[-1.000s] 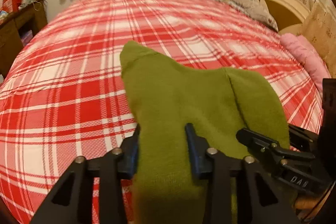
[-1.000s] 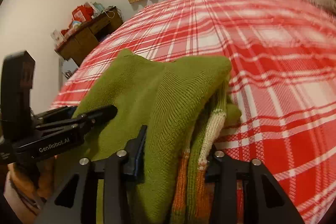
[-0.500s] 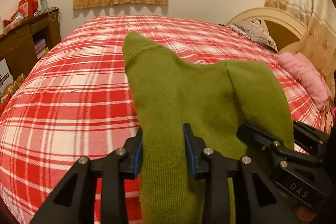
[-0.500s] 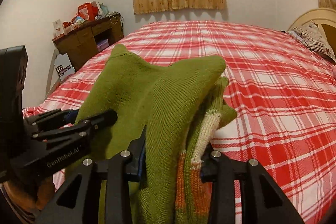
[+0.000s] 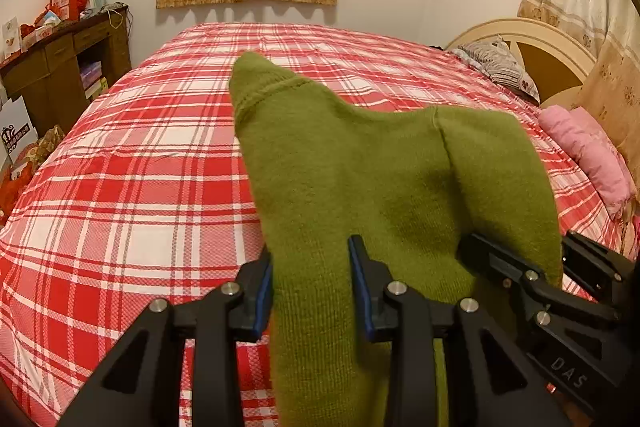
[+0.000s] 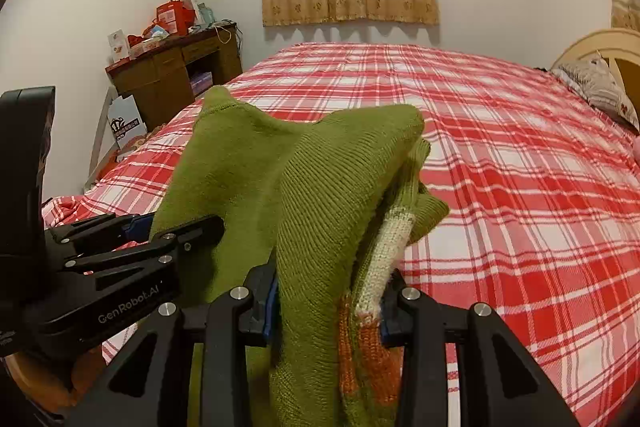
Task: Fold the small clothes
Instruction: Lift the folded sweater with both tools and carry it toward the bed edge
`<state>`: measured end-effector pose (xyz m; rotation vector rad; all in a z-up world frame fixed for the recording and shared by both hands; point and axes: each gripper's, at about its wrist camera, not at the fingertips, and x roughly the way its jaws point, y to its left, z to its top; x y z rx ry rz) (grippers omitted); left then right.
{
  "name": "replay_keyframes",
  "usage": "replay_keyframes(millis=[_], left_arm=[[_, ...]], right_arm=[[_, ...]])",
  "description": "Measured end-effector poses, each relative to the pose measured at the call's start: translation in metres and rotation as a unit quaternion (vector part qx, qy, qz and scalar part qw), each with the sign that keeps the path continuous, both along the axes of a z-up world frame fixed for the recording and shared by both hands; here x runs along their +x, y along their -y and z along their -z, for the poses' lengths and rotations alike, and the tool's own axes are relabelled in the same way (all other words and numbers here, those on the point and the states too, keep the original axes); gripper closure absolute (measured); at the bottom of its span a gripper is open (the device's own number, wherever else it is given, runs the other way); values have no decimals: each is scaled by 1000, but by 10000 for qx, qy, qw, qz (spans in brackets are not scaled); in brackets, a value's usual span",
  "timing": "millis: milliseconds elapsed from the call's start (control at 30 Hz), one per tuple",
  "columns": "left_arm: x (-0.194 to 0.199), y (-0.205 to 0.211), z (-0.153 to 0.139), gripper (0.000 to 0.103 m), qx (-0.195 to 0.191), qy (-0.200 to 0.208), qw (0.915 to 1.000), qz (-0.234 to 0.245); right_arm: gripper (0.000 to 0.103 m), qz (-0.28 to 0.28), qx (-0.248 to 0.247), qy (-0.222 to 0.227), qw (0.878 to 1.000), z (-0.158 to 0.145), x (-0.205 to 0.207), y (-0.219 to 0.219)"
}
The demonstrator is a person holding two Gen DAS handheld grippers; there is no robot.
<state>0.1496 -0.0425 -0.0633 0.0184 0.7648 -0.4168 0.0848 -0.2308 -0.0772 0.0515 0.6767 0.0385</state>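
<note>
A small olive-green knitted garment (image 5: 360,179) with white and orange stripes (image 6: 384,259) on its inner layer hangs between both grippers above the bed. My left gripper (image 5: 312,267) is shut on its left edge. My right gripper (image 6: 328,279) is shut on the bunched right edge, with several layers between the pads. The right gripper also shows at the right of the left wrist view (image 5: 520,267). The left gripper shows at the left of the right wrist view (image 6: 168,231). The garment's lower part is hidden below the frames.
A bed with a red and white plaid cover (image 5: 160,167) spreads below and ahead. A pink folded cloth (image 5: 588,151) and a striped pillow (image 5: 500,63) lie by the headboard (image 5: 536,35) at right. A wooden desk (image 6: 172,71) with boxes stands at left.
Both grippers have risen and tilted up with the garment between them. The curtain and walls have come into view, and the bed has dropped lower.
</note>
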Motion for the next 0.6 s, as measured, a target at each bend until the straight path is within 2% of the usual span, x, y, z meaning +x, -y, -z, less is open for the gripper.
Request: replay_keyframes(millis=[600], left_arm=[[4,13,11,68,262,-68,9996,-52]], right_arm=[[66,71,80,-156,9998,14,12,7]])
